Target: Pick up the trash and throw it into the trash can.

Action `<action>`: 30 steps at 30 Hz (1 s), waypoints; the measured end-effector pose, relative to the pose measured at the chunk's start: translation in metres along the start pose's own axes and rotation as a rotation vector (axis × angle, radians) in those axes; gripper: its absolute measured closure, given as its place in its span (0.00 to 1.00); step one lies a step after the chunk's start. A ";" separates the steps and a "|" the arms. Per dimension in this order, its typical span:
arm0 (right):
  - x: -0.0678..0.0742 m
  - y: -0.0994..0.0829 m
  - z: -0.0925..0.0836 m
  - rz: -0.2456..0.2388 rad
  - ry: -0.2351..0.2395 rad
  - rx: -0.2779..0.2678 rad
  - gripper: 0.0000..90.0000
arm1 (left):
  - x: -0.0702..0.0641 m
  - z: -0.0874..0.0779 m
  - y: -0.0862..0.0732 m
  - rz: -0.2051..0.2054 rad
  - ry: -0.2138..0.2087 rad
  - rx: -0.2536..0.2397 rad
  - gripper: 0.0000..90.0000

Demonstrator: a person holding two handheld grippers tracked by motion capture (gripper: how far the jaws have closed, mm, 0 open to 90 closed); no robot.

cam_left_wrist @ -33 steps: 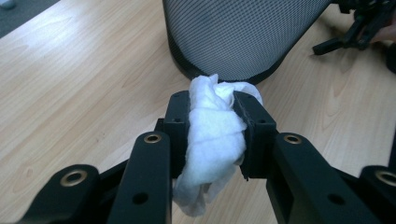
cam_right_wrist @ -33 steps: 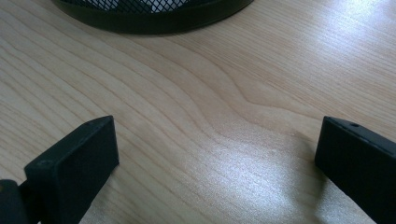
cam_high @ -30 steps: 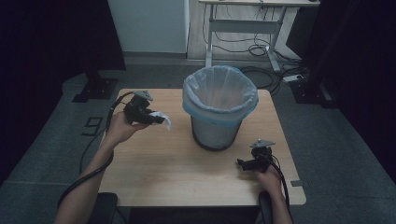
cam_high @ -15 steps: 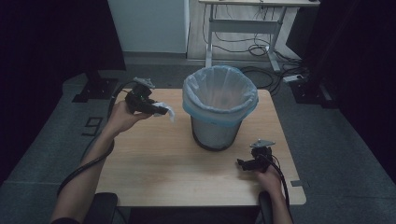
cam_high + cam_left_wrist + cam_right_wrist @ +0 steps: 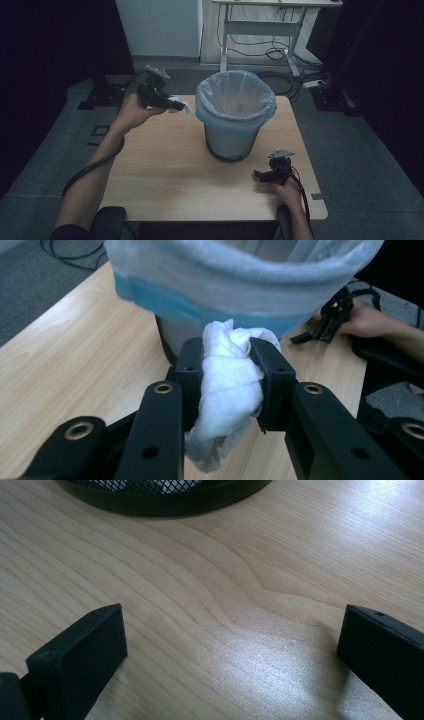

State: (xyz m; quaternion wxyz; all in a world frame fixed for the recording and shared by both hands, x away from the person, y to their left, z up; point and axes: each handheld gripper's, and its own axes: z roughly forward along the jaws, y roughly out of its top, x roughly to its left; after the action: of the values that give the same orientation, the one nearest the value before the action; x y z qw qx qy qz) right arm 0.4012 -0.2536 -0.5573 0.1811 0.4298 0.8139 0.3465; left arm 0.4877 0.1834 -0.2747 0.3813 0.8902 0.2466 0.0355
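Left matte black two-jaw gripper (image 5: 227, 382): brass-ringed pivot holes, small screws in blocky pads, grey three-cornered plate on top, black cable along bare forearm. Right black gripper (image 5: 263, 174): same grey plate & cable, plain flat rectangular pads (image 5: 80, 652). No sleeves visible.

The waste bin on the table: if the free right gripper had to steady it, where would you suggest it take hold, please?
Probably the near rim of the waste bin, from above: one jaw inside, one outside. The body is too wide for the open right gripper, and the liner folded over the rim adds grip.
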 end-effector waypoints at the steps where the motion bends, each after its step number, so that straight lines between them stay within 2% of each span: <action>1: 0.000 0.000 0.000 0.000 0.000 0.000 0.00 | -0.001 -0.001 0.003 0.000 -0.001 -0.003 0.76; 7: 0.000 0.000 0.000 0.000 0.000 0.000 0.00 | -0.005 -0.006 0.021 0.012 0.004 -0.008 0.76; 12: 0.000 0.000 0.000 -0.001 0.000 0.001 0.00 | -0.008 -0.002 0.038 0.021 0.008 -0.007 0.76; 30: 0.000 0.000 0.000 0.000 0.000 0.001 0.00 | -0.018 0.038 0.091 0.059 0.011 -0.013 0.76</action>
State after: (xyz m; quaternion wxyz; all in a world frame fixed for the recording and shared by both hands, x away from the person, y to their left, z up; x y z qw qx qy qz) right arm 0.4012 -0.2536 -0.5573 0.1810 0.4300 0.8139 0.3462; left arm 0.5189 0.0964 -0.2359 0.3847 0.8943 0.2222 0.0535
